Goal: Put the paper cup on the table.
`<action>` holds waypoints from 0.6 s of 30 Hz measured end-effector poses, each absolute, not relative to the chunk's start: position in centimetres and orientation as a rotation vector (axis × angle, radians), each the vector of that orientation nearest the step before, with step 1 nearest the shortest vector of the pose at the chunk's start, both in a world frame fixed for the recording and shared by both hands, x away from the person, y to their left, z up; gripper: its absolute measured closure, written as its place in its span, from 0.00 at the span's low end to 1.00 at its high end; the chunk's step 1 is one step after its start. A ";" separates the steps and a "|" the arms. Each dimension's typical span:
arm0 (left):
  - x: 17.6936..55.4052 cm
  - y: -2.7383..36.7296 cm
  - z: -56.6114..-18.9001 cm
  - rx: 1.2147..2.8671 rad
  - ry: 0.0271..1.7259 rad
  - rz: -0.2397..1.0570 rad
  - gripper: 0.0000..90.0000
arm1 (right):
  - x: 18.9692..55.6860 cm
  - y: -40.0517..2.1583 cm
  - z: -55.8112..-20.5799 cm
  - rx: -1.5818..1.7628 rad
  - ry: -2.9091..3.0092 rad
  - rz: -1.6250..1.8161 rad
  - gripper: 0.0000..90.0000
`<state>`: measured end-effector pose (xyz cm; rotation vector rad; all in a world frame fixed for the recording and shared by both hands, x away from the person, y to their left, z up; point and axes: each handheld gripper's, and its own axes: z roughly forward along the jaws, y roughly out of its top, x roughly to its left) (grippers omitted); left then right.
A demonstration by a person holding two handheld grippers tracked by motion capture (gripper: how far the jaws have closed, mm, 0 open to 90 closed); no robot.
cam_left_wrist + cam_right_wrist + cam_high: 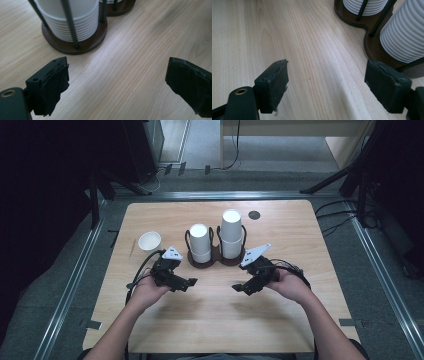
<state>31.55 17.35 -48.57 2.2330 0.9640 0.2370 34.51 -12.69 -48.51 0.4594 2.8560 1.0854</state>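
Note:
Two stacks of white paper cups stand upside down in a dark wooden double holder [216, 261] at the table's middle: a shorter left stack [199, 242] and a taller right stack [231, 233]. A single white cup [149, 240] stands upright, apart, at the left. My left gripper [187, 284] is held open just in front of the holder's left side, nothing between its jaws. My right gripper [241, 289] is open too, in front of the holder's right side. In the left gripper view the left stack [75, 22] and holder base [82, 43] lie close ahead. The right gripper view has the holder [372, 45] at upper right.
The light wooden table [220, 320] has bare room in front of both grippers. A small dark round disc [254, 214] lies at the back near the right stack. Black stands and cables crowd the floor around the table.

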 end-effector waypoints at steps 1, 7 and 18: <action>31.5 17.0 -48.7 2.237 0.959 0.241 0.06 | 34.5 -12.7 -48.5 0.458 2.856 1.082 0.21; 31.3 15.2 -49.1 2.250 0.937 0.280 0.06 | 34.4 -12.8 -48.5 0.470 2.854 1.074 0.21; 31.0 12.8 -49.6 2.267 0.835 0.245 0.06 | 34.2 -13.2 -48.5 0.483 2.852 1.075 0.21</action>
